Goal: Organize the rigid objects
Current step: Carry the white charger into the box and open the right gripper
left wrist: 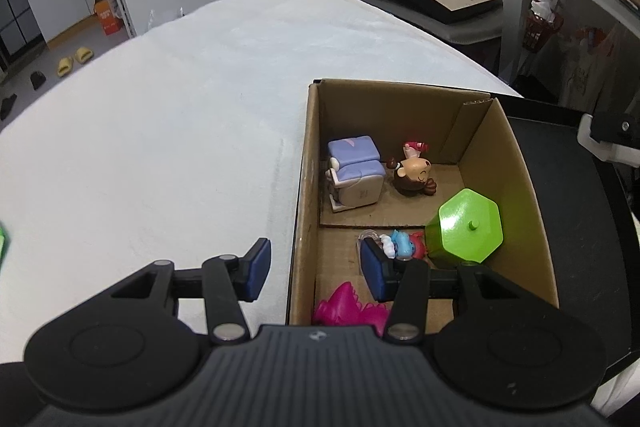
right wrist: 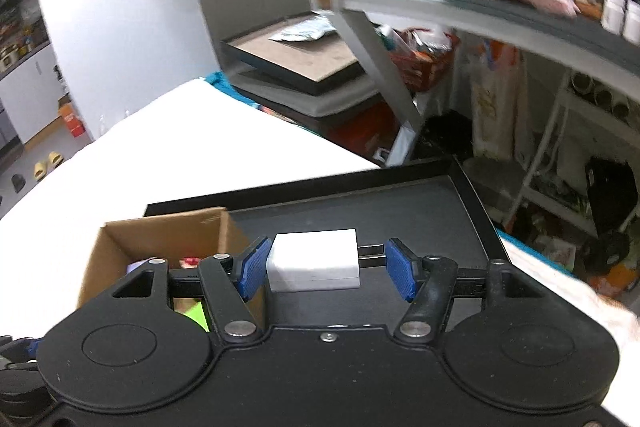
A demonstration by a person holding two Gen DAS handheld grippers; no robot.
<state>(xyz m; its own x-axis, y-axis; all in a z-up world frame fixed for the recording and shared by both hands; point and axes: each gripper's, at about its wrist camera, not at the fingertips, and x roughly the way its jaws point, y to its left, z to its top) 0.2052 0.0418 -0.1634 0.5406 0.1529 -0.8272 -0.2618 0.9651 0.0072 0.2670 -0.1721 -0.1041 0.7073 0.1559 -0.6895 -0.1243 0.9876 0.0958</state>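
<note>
Right wrist view: I carry a white charger (right wrist: 316, 261) between my right gripper (right wrist: 326, 269) pads, prongs touching one (grip uncertain), toward the cardboard box (left wrist: 304, 187); left gripper (left wrist: 316, 269) straddles its wall, jaws half-open, empty.

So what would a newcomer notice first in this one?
Probably the bright green hexagonal block leaning against the right wall of the open cardboard box, with small toy figures and a pink toy around it. Then the white cube between the right gripper's blue pads, over the black tray.
</note>
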